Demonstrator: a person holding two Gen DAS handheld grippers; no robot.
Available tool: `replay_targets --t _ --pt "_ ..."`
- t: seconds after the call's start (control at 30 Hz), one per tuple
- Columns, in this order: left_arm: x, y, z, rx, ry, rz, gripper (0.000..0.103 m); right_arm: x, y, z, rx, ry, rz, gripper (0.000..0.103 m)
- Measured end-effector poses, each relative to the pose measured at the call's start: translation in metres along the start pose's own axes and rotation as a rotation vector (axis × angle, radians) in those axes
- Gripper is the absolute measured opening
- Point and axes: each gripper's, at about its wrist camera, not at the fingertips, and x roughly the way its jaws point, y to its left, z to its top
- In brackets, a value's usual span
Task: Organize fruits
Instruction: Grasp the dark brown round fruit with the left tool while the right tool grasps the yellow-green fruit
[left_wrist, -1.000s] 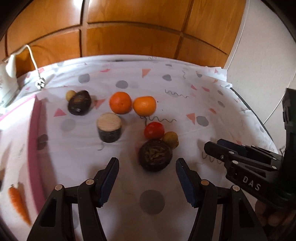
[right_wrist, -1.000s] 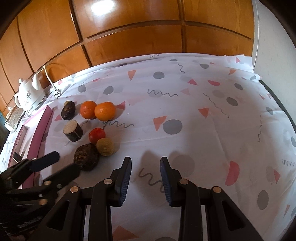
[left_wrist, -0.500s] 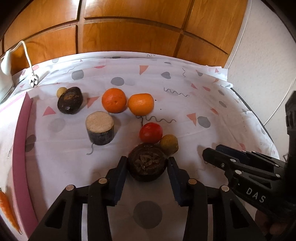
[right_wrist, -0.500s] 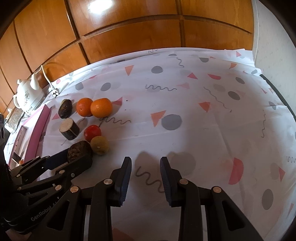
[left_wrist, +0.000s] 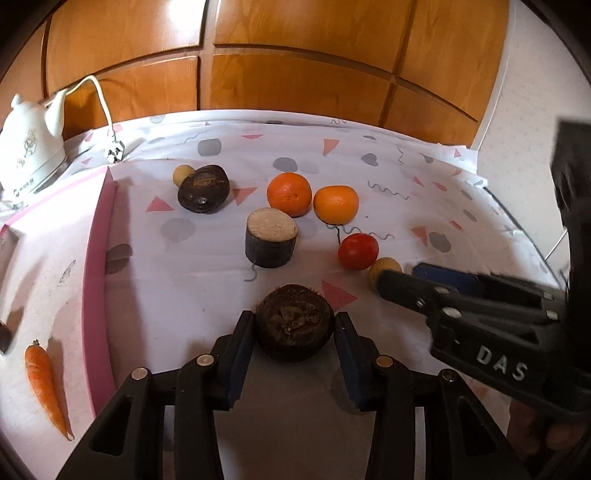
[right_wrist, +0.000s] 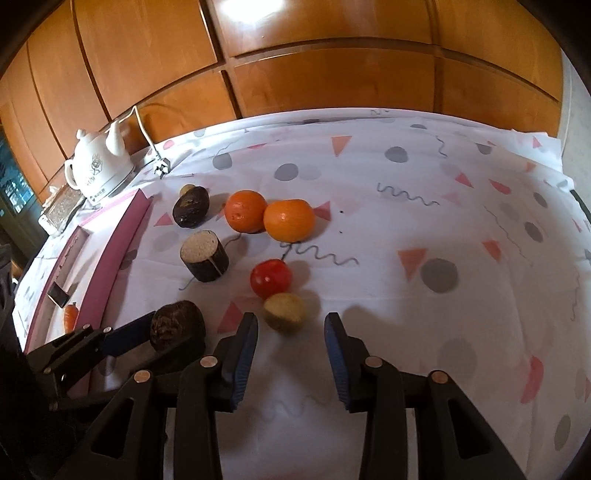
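Note:
My left gripper (left_wrist: 293, 319) is shut on a dark brown, rough round fruit (left_wrist: 291, 328), low over the patterned cloth; whether it rests on the cloth I cannot tell. The same fruit (right_wrist: 173, 323) shows at the lower left of the right wrist view. My right gripper (right_wrist: 291, 323) has its jaws opening, with a small yellow-green fruit (right_wrist: 283, 310) just ahead of the tips, untouched by the pads. A red tomato (right_wrist: 270, 277) sits right behind that fruit. Two oranges (left_wrist: 289, 194) (left_wrist: 336, 204) lie farther back.
A dark cylinder piece with a pale top (left_wrist: 270, 238) stands mid-cloth. A dark oval fruit (left_wrist: 204, 188) and a small yellow one (left_wrist: 183, 174) lie behind it. At the left are a pink tray edge (left_wrist: 96, 280), a carrot (left_wrist: 46, 384) and a white kettle (left_wrist: 31, 144).
My left gripper closed on the dark round fruit and drew it away from the tomato and the yellow fruit. My right gripper swung left to that yellow fruit and its jaws widened.

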Motion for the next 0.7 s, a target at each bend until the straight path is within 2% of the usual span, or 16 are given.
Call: replay_targets --t 0.07,0.13,0.33,0.53,0.6,0.7 --pt "0.001 -0.001 -0.001 0.003 -0.006 0.006 0.044 0.005 0.002 0.002 -0.010 0.009 0.004 0.037" --pt "0.002 0.000 -0.001 0.000 -0.004 0.005 0.044 0.011 0.005 0.002 -0.029 0.024 0.002 0.026" --pt "0.000 -0.003 0.000 0.021 0.001 0.016 0.043 0.009 0.010 -0.002 -0.066 0.006 -0.034 0.025" --pt "-0.011 0.000 -0.001 -0.002 0.018 0.017 0.043 -0.002 0.009 -0.005 -0.066 -0.006 -0.026 0.025" --pt "-0.020 0.005 0.001 -0.029 0.000 0.005 0.043 -0.006 0.011 -0.007 -0.080 -0.012 -0.031 0.025" --pt "-0.036 0.011 0.006 -0.051 -0.037 0.025 0.043 -0.010 0.017 -0.010 -0.106 -0.015 -0.033 0.025"
